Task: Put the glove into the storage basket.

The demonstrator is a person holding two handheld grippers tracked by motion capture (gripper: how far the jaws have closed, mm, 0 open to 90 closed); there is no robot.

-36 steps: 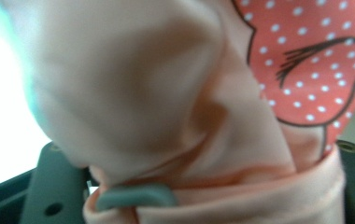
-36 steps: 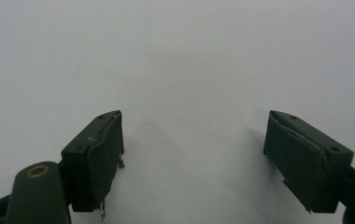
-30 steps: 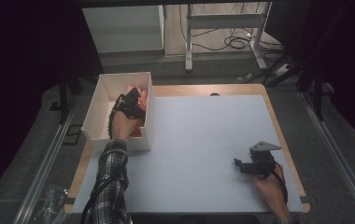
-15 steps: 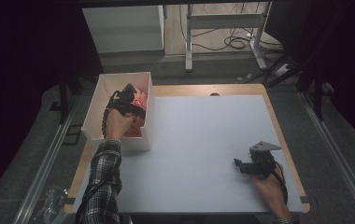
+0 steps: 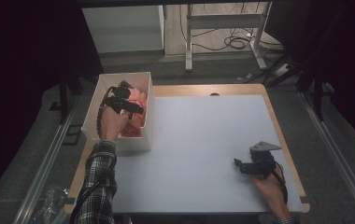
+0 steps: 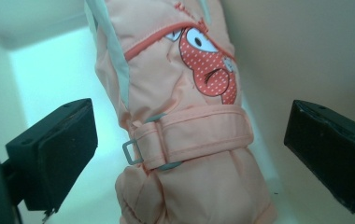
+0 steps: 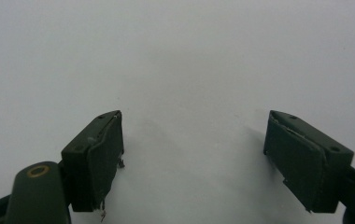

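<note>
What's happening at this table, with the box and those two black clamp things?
A person works a gripper in each hand. The left gripper is over the white box; its jaws have just been opening, and the peach glove lies loose between them. The right gripper rests open on the white tabletop, holding nothing.

The box point(image 5: 119, 140) stands on the table's point(image 5: 203, 140) left edge; the glove point(image 5: 136, 109) lies inside it. The right gripper point(image 5: 237, 164) rests near the table's front right corner.
</note>
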